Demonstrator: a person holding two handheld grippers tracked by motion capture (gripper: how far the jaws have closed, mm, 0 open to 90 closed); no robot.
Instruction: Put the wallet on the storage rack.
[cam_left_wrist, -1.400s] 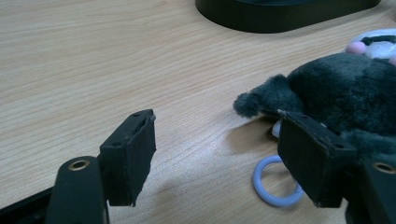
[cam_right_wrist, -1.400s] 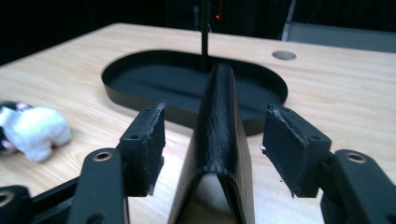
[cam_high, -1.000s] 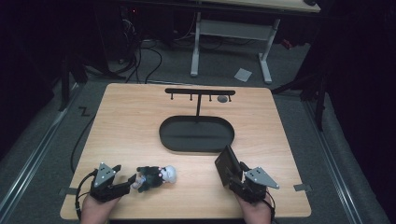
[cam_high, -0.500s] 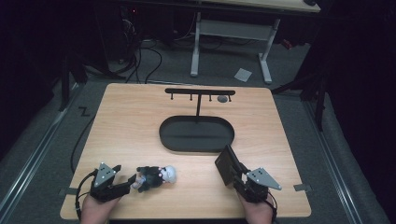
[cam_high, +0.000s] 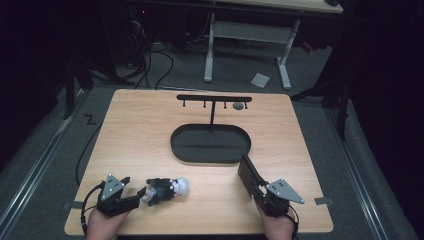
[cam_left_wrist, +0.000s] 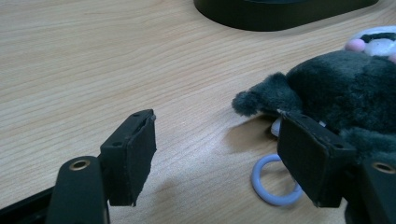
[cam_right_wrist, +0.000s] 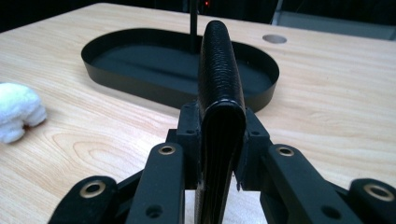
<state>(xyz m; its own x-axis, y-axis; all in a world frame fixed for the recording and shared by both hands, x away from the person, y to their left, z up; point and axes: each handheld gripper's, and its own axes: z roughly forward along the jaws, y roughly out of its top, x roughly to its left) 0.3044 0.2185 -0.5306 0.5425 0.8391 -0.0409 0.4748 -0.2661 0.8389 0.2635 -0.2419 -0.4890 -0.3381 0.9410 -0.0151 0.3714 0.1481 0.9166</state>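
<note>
My right gripper (cam_right_wrist: 219, 154) has a black wallet (cam_right_wrist: 218, 79) between its pads; the jaws have just been closing and now press on both flat faces, with the wallet standing on edge. In the right gripper view its textured spine runs up the middle of the frame, long axis pointing away from me toward the black oval tray (cam_right_wrist: 140, 88). In the high view the wallet (cam_high: 248, 175) sits lower right of centre, tilted, its far end aimed up and to the left at the near right rim of the tray (cam_high: 175, 145), close to it but apart as far as I can tell. The right gripper (cam_high: 260, 189) grips the wallet's near end.

A thin T-shaped rack (cam_high: 214, 98) rises behind the tray, its bar running left to right across the upper middle of the frame. A small round grey hole (cam_high: 239, 106) lies on the wooden table (cam_high: 135, 130) under the bar's right end.

My left gripper (cam_high: 136, 197), lower left in the high view, has its jaws wide apart and holds nothing. A dark grey plush toy (cam_left_wrist: 341, 88) with a white face lies just beside its right-hand pad; whether they touch I cannot tell. A pale lilac ring (cam_left_wrist: 275, 179) lies on the table under the toy. In the high view the toy (cam_high: 165, 189) lies with its long axis left to right, head at the right.
</note>
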